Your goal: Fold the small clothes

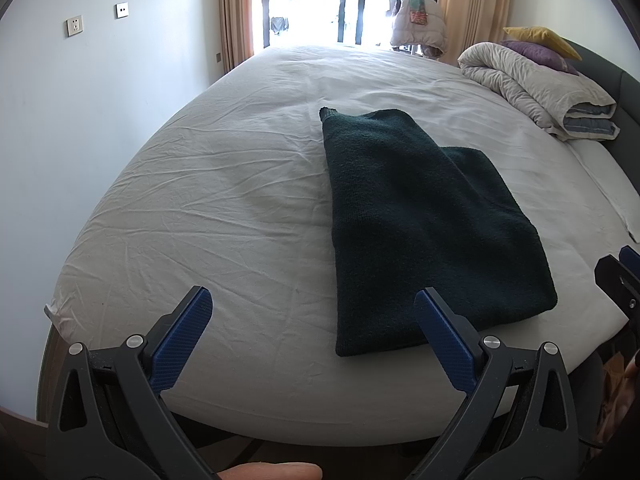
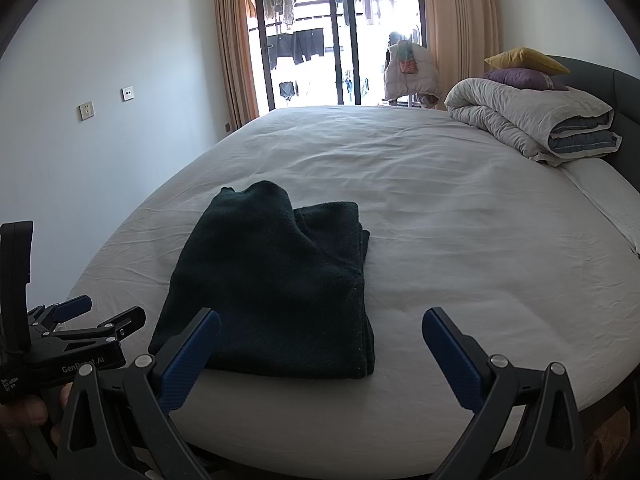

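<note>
A dark green knit sweater (image 1: pixel 420 220) is lying partly folded near the front edge of the bed (image 1: pixel 220 200). The left gripper (image 1: pixel 312 312) and right gripper (image 2: pixel 320 332) are hovering with jaws apart, holding nothing. Judging by this, 1 fold is probably remaining: gripping the near hem comes next.

Dark green sweater (image 1: pixel 420 220); white sheet (image 1: pixel 224 200); blue-padded black left tool (image 1: pixel 312 300), right tool (image 2: pixel 320 320).

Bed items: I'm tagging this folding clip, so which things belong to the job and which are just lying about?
Job:
dark green garment, partly folded
left gripper, jaws open
right gripper, jaws open

Lying about:
rolled duvet
yellow pillow
purple pillow
</note>
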### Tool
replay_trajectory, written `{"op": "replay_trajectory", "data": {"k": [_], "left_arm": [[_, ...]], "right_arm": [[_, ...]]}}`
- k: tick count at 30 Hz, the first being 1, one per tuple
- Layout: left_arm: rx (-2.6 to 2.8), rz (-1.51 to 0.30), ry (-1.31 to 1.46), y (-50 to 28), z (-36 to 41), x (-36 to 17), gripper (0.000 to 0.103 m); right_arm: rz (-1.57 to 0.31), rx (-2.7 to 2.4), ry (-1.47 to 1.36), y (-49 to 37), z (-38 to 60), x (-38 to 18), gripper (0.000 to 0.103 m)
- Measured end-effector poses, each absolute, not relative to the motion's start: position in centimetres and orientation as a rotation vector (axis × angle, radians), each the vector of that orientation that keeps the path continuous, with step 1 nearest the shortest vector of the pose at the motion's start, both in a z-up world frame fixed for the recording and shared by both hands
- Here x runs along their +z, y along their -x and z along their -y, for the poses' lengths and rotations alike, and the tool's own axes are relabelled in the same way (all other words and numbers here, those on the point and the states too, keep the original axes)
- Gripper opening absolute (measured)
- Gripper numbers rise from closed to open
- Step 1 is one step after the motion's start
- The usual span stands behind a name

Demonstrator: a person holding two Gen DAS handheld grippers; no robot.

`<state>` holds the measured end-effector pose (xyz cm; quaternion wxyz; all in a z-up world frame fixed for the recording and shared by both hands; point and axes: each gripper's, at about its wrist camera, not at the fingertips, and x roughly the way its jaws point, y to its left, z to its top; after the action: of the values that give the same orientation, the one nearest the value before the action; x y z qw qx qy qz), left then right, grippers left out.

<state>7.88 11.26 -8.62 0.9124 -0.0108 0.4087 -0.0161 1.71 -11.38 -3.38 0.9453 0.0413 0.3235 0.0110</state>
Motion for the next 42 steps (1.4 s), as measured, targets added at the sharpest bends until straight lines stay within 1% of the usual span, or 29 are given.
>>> {"op": "replay_trajectory", "data": {"k": [42], "left_arm": [[-0.034,-0.848,0.017,-7.73,-11.29,-9.12,0.103]], "right_arm": [[-0.669,0.023,-0.090,-1.67,11.41,-3.96,0.103]]}}
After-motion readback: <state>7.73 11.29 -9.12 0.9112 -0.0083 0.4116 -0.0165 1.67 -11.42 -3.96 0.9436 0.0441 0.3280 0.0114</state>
